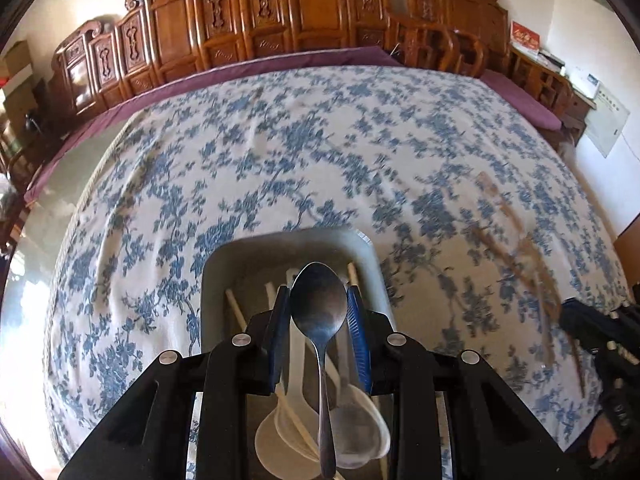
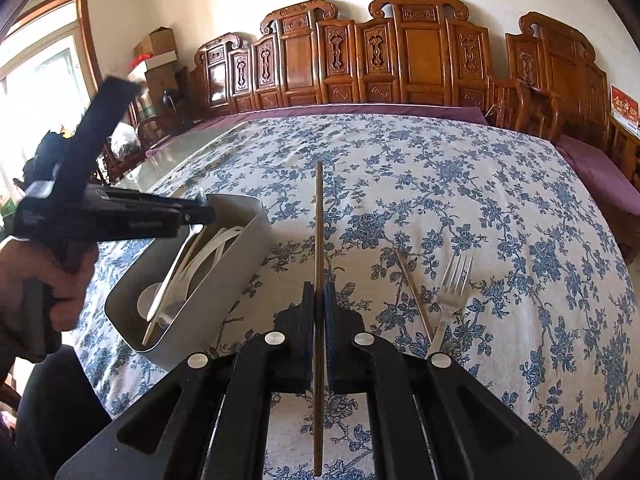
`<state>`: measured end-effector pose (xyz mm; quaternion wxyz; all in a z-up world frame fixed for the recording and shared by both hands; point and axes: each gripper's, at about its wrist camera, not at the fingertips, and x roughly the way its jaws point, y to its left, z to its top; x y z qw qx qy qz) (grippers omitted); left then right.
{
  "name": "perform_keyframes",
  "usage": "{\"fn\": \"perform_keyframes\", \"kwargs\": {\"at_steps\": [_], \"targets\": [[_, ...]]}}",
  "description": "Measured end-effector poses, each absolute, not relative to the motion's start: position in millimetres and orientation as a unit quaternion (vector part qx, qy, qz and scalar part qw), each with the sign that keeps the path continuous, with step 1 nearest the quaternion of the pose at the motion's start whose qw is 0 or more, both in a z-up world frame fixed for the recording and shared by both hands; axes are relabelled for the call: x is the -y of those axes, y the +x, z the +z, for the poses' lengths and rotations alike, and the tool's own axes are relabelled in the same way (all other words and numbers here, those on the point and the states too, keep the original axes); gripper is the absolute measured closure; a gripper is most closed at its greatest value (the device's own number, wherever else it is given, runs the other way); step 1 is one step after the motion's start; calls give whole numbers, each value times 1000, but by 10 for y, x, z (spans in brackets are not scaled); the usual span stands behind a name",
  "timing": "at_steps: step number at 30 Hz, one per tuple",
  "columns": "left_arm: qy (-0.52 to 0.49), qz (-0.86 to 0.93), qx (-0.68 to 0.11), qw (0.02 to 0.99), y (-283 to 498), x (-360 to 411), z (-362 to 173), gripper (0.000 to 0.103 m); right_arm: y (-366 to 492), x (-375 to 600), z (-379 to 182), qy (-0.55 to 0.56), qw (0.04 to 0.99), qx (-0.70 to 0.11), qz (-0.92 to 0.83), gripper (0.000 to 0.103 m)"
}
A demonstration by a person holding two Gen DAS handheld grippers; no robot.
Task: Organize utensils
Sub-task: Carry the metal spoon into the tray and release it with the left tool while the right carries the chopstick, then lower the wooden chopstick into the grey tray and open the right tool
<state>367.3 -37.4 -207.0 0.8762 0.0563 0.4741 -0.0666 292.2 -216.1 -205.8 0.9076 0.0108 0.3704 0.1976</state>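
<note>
The left gripper (image 1: 319,312) was clamped on a metal spoon (image 1: 319,312), bowl forward between the blue pads (image 1: 357,328), handle running back toward the camera. Directly beneath and ahead of it sat the grey bin (image 1: 280,242), holding white spoons (image 1: 352,432) and pale chopsticks (image 1: 236,312).

The right gripper (image 2: 319,300) was clenched on a dark chopstick (image 2: 319,220), which extended straight ahead past the fingertips above the floral cloth (image 2: 500,220). To its left stood the bin (image 2: 224,284); the left gripper (image 2: 200,212) hung over the bin's far end. To the right of the right gripper, on the cloth, lay a second chopstick (image 2: 414,292) and a fork (image 2: 452,296), just beside each other; whether they touched could not be determined.
</note>
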Motion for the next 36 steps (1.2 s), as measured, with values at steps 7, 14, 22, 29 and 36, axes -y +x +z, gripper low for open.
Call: {"fn": "perform_keyframes", "kwargs": {"at_steps": [7, 14, 22, 29, 36], "targets": [[60, -63, -492, 866, 3713, 361, -2281, 77, 2926, 2158, -2075, 9, 907, -373, 197, 97], [69, -67, -511, 854, 3717, 399, -2415, 76, 2945, 2164, -2127, 2, 905, -380, 192, 97], [57, -72, -510, 855, 3614, 329, -2374, 75, 2933, 2104, -2142, -12, 907, -378, 185, 97], [47, -77, -479, 873, 3362, 129, -2066, 75, 2934, 1923, -2035, -26, 908, -374, 186, 97], [41, -70, -456, 886, 3098, -172, -1833, 75, 2884, 1524, -1920, -38, 904, -369, 212, 97]]}}
